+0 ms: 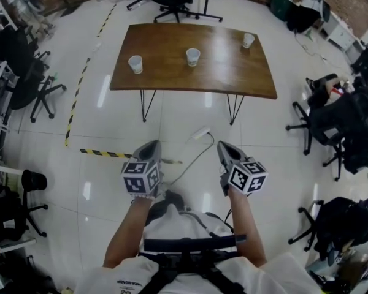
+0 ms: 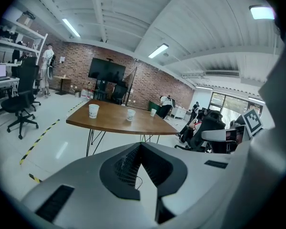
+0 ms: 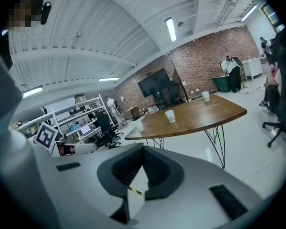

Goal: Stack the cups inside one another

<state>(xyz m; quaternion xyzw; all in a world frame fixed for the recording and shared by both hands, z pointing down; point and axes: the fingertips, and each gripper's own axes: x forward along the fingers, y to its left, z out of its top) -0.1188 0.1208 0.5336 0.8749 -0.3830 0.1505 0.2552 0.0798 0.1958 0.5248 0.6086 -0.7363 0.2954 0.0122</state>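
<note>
While cups (image 1: 193, 56) gape overhead, gripper views show sides.

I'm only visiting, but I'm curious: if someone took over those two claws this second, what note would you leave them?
Left claw: shut, empty, held over the floor, short of the table.
Right claw: shut, empty, level with the left one.
Cups: left cup, middle cup and right cup stand upright and well apart on the table.
Done: nothing stacked yet.
Left: go up to the table, grip one cup, set it inside another, then nest the third the same way.
</note>
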